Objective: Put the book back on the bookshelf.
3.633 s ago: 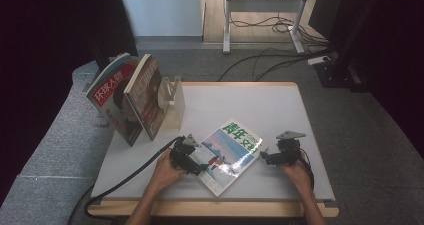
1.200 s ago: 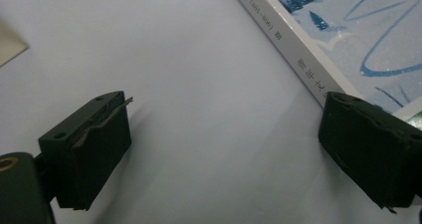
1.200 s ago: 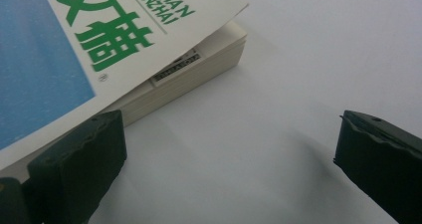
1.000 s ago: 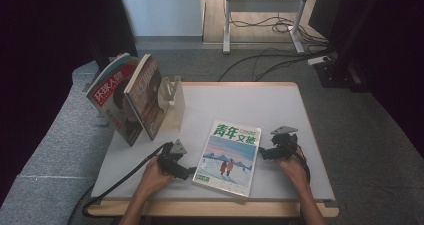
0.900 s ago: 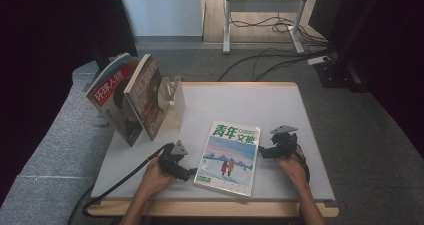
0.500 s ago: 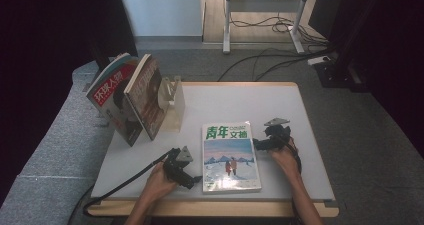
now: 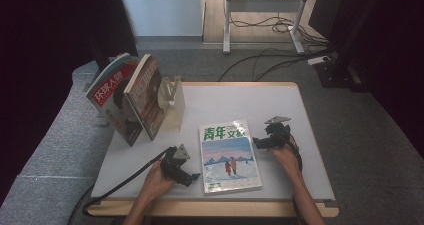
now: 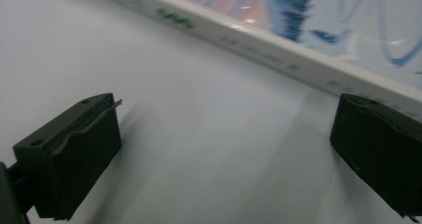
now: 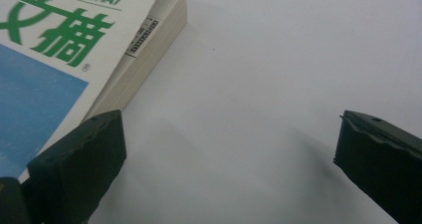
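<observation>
1. The magazine (image 7: 229, 155) lies flat and face up on the white desk (image 7: 240, 100), near the front edge and about midway between the left and right edges, its green title toward the back.
2. The left gripper (image 7: 192, 176) sits just beside the magazine's left edge near its front corner; its fingers (image 8: 69, 149) have just been opening and stand wide, bare desk between them and the magazine's spine (image 8: 259, 45) just beyond.
3. The right gripper (image 7: 256, 142) waits at the magazine's right edge, fingers (image 9: 79, 159) wide apart and holding nothing, one of them right by the page edge (image 9: 144, 64).
4. At the back left corner, two books (image 7: 132, 97) lean against a pale stand (image 7: 172, 105).
</observation>
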{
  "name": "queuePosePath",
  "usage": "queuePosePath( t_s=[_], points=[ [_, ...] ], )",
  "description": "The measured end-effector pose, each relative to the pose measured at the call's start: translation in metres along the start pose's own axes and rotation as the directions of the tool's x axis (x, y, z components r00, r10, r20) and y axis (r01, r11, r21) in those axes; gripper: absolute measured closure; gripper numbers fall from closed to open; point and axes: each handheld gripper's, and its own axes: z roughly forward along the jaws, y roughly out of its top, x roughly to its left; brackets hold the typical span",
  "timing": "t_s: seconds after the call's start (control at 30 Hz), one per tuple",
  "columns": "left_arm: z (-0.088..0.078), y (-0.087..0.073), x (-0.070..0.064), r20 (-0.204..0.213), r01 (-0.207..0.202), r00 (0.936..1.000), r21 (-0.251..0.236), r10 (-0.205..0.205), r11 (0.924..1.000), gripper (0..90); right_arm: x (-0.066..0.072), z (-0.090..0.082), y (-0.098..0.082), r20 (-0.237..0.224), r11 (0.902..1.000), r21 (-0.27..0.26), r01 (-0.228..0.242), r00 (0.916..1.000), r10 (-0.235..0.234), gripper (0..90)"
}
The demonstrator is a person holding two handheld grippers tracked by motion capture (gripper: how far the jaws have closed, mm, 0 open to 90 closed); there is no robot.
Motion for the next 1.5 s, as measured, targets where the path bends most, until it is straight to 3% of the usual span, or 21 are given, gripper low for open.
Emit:
queuePosePath(
  t_s=[0.2, 0.4, 0.6, 0.8, 1.13, 1.33, 1.5],
  points=[
    [-0.004, -0.006, 0.007, -0.015, 0.025, 0.9996, -0.010, -0.025, 0.9996, 0.0, 0.001, -0.016, 0.005, -0.039, 0.9997, -0.024, 0.001, 0.9992, -0.002, 0.0],
    [-0.004, -0.006, 0.006, -0.017, 0.024, 0.9996, -0.010, -0.025, 0.9996, 0.0, 0.018, -0.022, 0.015, -0.119, 0.9983, -0.043, 0.041, 0.9918, -0.045, 0.0],
    [-0.004, -0.006, 0.006, -0.017, 0.025, 0.9995, -0.011, -0.025, 0.9996, 0.0, 0.038, -0.017, 0.025, -0.185, 0.9953, -0.048, 0.083, 0.9785, -0.091, 0.0],
    [-0.004, -0.006, 0.006, -0.017, 0.025, 0.9995, -0.012, -0.025, 0.9996, 0.0, 0.047, -0.006, 0.027, -0.218, 0.9938, -0.027, 0.108, 0.9696, -0.112, 0.0],
    [-0.004, -0.006, 0.006, -0.017, 0.025, 0.9995, -0.012, -0.025, 0.9996, 0.0, 0.047, 0.018, 0.029, -0.267, 0.9969, 0.017, 0.077, 0.9611, -0.070, 0.0],
    [-0.004, -0.006, 0.006, -0.017, 0.025, 0.9995, -0.012, -0.025, 0.9996, 0.0, 0.043, 0.027, 0.029, -0.310, 0.9996, 0.018, 0.021, 0.9505, -0.014, 0.0],
    [-0.004, -0.006, 0.006, -0.017, 0.025, 0.9995, -0.012, -0.025, 0.9996, 0.0, 0.043, 0.028, 0.029, -0.312, 0.9997, 0.015, 0.021, 0.9500, -0.016, 0.0]
  ],
)
